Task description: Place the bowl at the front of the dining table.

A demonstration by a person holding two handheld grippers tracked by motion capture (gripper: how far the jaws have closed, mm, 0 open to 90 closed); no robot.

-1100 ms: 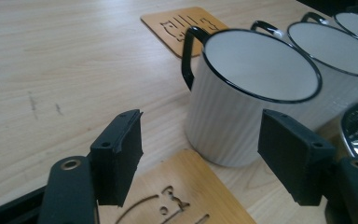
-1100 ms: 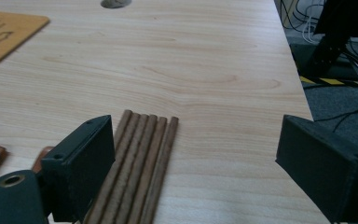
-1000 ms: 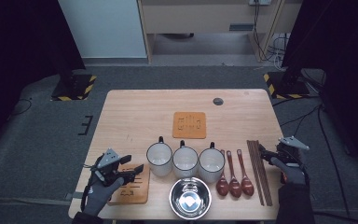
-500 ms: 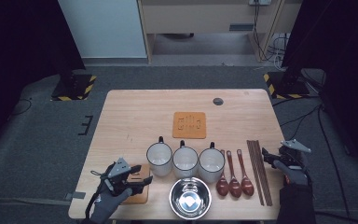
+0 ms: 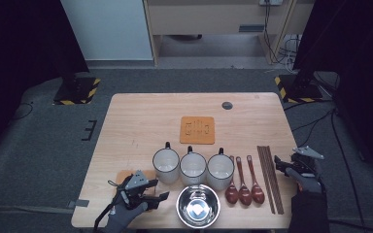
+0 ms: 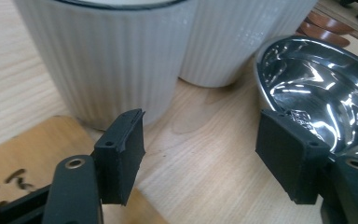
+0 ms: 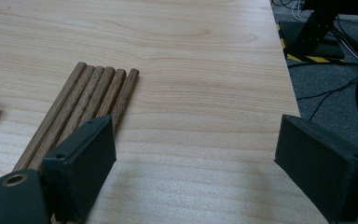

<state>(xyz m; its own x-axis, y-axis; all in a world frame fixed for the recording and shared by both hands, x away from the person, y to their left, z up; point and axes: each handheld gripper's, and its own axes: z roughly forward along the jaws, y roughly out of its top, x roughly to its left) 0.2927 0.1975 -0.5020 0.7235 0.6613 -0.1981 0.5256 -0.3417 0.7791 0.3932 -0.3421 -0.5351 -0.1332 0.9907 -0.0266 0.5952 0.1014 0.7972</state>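
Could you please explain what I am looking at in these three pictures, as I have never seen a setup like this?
There is no robot here: a person holds a two-fingered gripper in each hand. The high view looks down on the table. The left gripper is at its lower left, the right gripper at its right edge.

The other two pictures come from cameras riding on the grippers, each looking along its own black fingers.

On the table lie three white mugs, a steel bowl, three brown spoons, a row of chopsticks and two orange coasters, one by the left gripper.

Nothing is held: both grippers are open. The left one points between the nearest mug and the bowl; the right one sits beside the chopsticks.
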